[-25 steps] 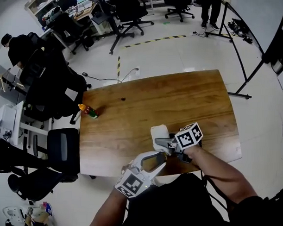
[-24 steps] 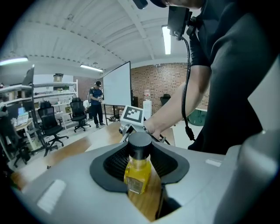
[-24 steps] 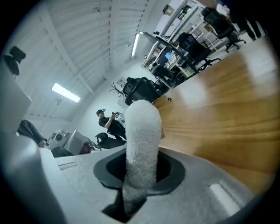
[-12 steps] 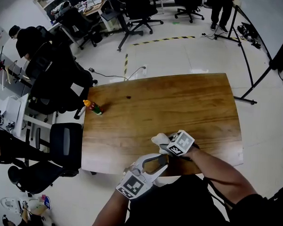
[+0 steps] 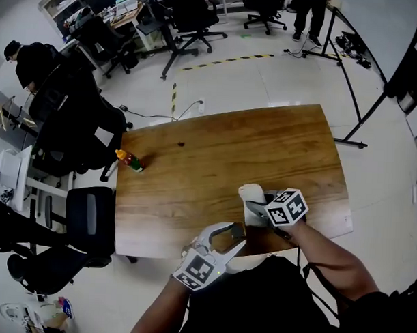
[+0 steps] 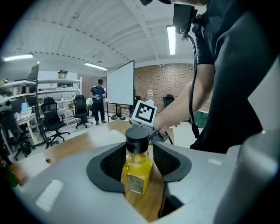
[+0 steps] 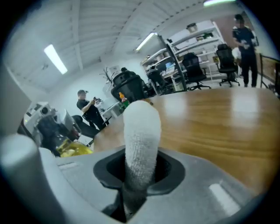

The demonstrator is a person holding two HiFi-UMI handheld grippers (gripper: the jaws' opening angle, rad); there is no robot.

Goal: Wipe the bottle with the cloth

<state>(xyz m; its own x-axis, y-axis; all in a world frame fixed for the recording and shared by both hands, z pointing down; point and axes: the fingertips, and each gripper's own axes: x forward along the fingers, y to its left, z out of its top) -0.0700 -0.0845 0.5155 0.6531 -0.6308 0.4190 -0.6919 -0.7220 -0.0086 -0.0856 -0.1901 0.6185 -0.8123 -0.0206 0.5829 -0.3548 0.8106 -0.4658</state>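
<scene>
Bottle [image 6: 136, 168] held in left gripper [image 5: 230, 235] at tabletop's [image 5: 264, 144] near edge. Cloth [image 5: 251, 194] held in right gripper [image 5: 259, 210], just right of it. Second bottle [image 5: 130, 162] noted at left edge, well apart.

Right gripper [image 5: 255, 209]: fingers pinch white cloth [image 5: 250, 193], cloth sticks out past fingertips. Left gripper [image 5: 236, 234]: fingertips just beside right fingers, bottle [image 5: 233, 230] between them, barely readable. Wooden table [image 5: 216, 145] under both. Small orange-capped bottle [image 5: 130, 161] well apart from all fingers.

Wooden table [image 5: 264, 144] with a little orange-capped bottle [image 5: 129, 161] near its left edge, black office chairs [image 5: 90, 218] beside it, striped tape [image 5: 229, 59] on the floor.
</scene>
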